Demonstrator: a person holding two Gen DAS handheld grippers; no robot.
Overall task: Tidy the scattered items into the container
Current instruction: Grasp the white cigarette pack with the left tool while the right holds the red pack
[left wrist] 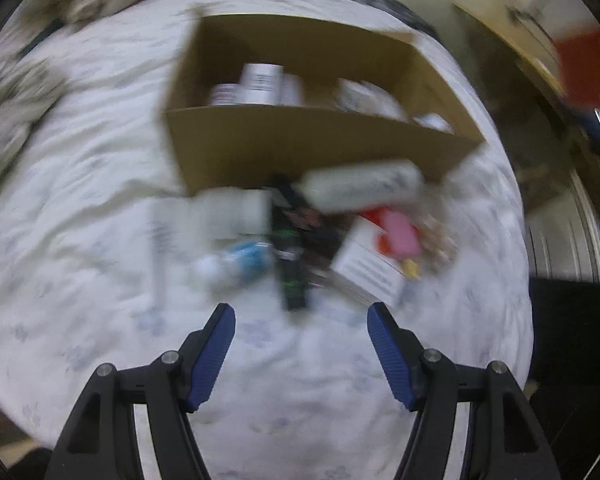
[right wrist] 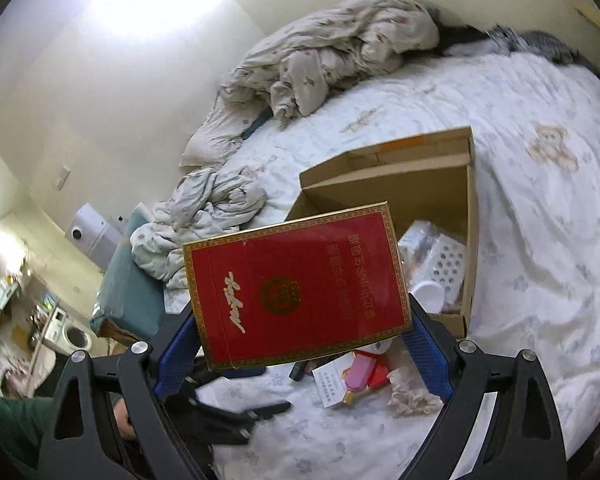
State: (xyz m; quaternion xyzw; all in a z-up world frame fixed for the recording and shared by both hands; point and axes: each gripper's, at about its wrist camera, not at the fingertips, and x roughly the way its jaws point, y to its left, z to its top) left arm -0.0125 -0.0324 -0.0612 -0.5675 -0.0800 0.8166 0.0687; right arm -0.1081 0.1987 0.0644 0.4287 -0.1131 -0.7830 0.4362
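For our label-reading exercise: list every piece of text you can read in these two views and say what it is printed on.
Flat red box with gold border, held in the right gripper: gold Chinese characters and a cursive signature, too faint to quote.
White and red packet on the bedsheet: print too small.
White bottles in the brown cardboard box: blurred.

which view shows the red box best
The right wrist view. The red box fills the middle of the frame, sharp, gripped between the right tongs above the carton, its gold border and lettering legible. The left wrist view is motion-blurred and doesn't show it; the red patch among the clutter there seems to be another item.
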